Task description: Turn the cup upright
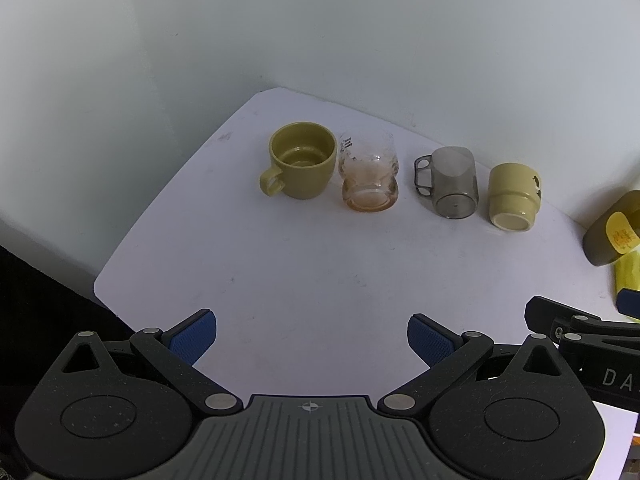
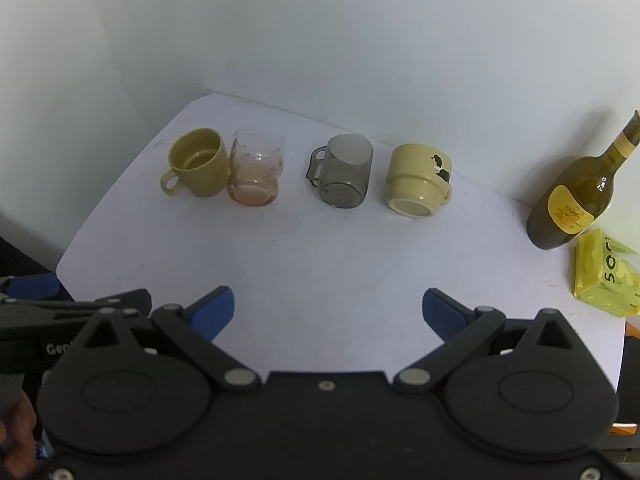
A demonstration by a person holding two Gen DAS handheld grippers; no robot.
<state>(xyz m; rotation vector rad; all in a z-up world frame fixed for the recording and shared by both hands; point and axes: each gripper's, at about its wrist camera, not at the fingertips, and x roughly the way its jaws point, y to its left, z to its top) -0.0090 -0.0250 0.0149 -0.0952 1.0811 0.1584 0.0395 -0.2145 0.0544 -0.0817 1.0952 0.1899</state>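
Several cups stand in a row at the back of the white table [image 1: 312, 272]. An olive mug [image 1: 300, 162] [image 2: 198, 163] is upright at the left. Beside it stands a clear pinkish glass [image 1: 369, 176] [image 2: 256, 170]; which way up it is I cannot tell. A smoky grey plastic mug [image 1: 454, 188] [image 2: 344, 172] and a pale yellow mug [image 1: 514, 196] [image 2: 418, 180] show their bases toward me, not upright. My left gripper [image 1: 312, 338] and right gripper [image 2: 328, 314] are both open and empty, low over the near table, well short of the cups.
A dark olive bottle [image 2: 576, 200] with a yellow label stands at the right near the wall, with a yellow packet [image 2: 604, 276] in front of it. The white wall runs close behind the cups. The table edge falls off at the left.
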